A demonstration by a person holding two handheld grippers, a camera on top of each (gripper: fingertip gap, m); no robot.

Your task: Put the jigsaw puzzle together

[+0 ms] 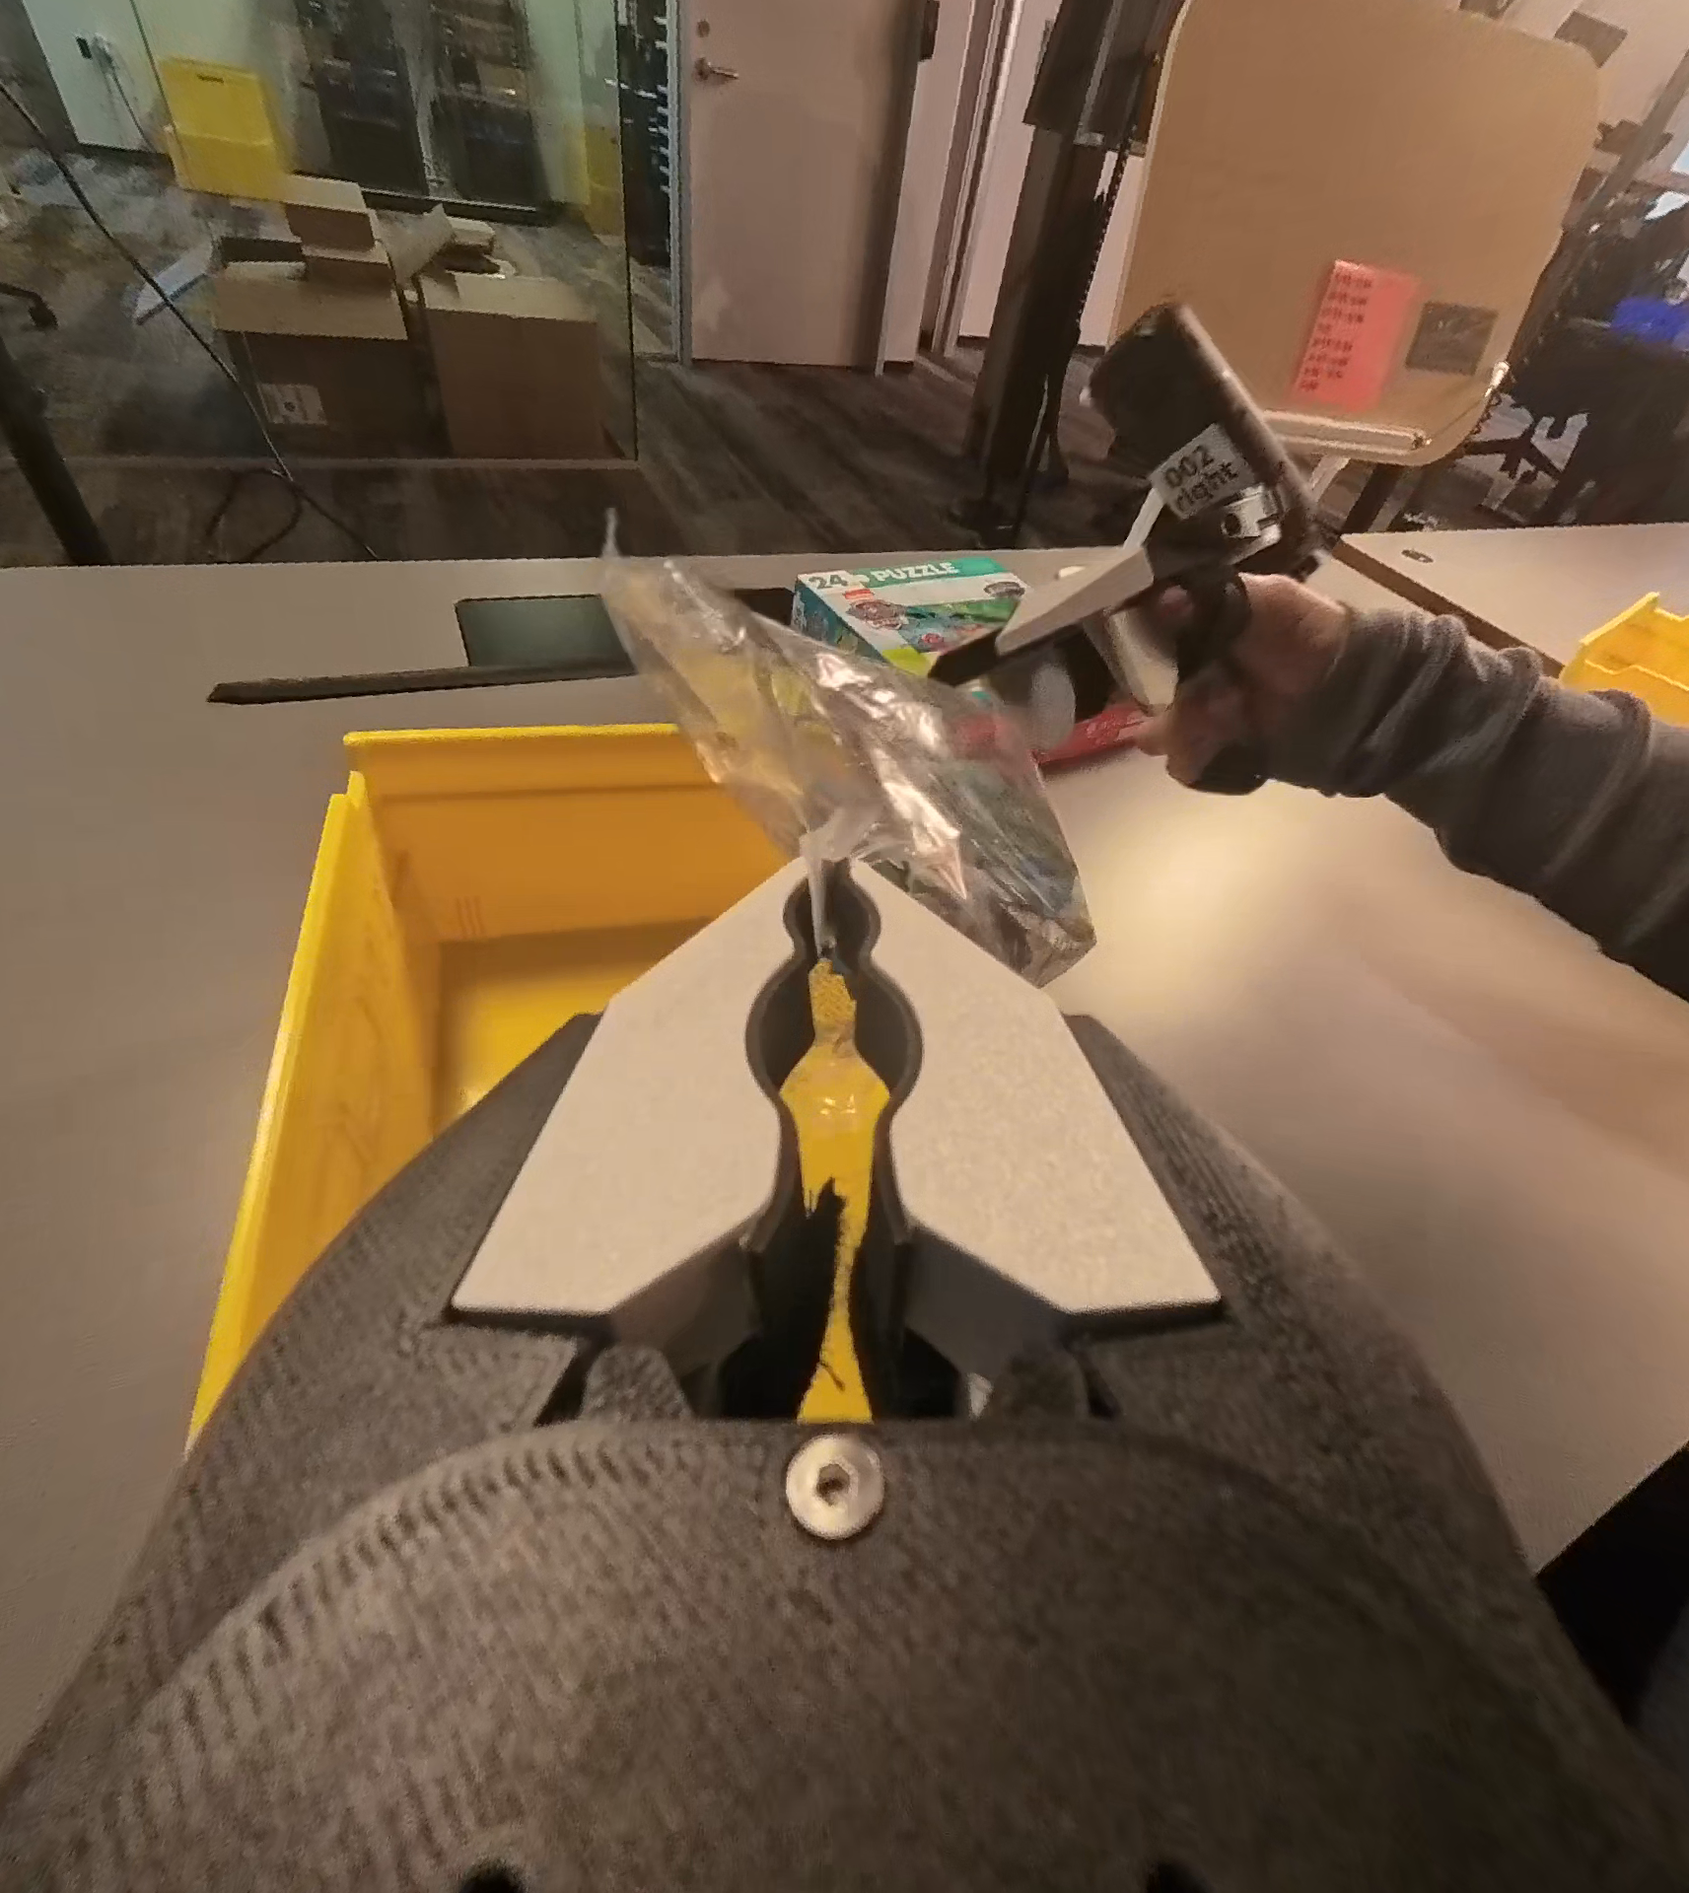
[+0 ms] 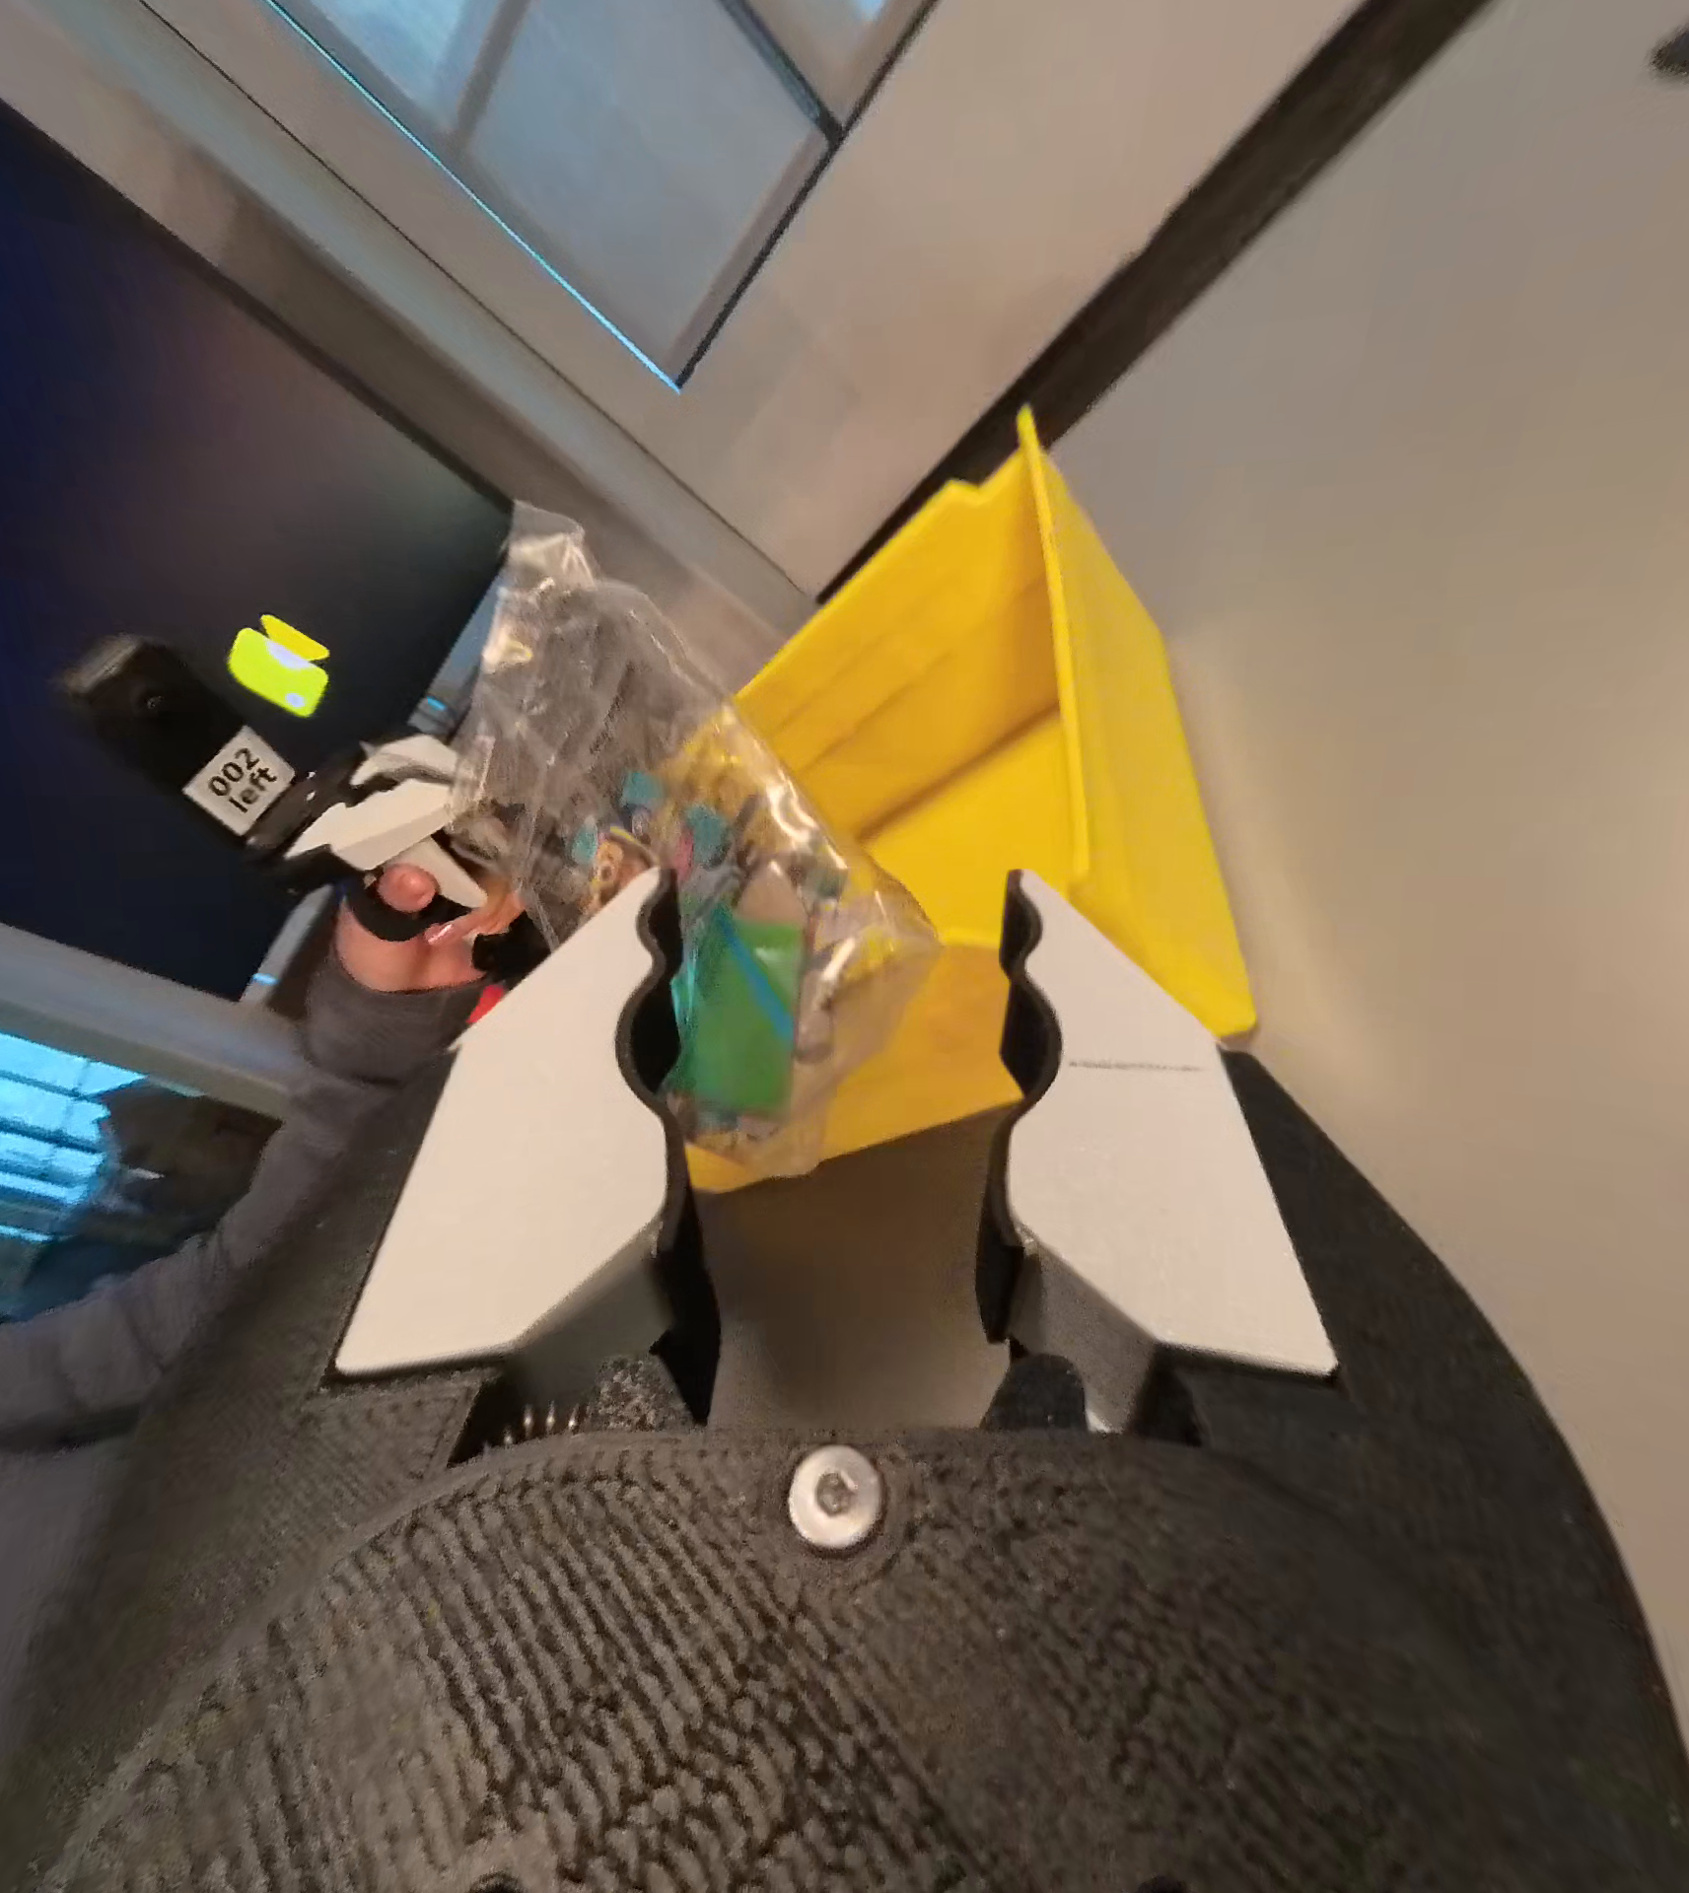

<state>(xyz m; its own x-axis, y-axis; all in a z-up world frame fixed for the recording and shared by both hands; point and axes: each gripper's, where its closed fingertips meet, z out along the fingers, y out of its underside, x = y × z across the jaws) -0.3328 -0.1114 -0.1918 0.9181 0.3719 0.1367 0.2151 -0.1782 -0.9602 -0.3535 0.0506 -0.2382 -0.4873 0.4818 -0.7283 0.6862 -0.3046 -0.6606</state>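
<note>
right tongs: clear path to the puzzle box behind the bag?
Probably yes. The right tongs hang open just above the puzzle box; the bag, pinched by the left tongs, hangs nearer, not between them.

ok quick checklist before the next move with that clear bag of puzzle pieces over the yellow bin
1. Left gripper shut on the corner of the clear plastic bag of puzzle pieces: ok.
2. Bag lifted off the grey table: ok.
3. Right gripper open: ok.
4. Right pads touching the bag: cannot tell.
5. Open yellow plastic bin below the bag, no other contents seen: ok.
6. Puzzle box lies apart from the bin: ok.
</note>
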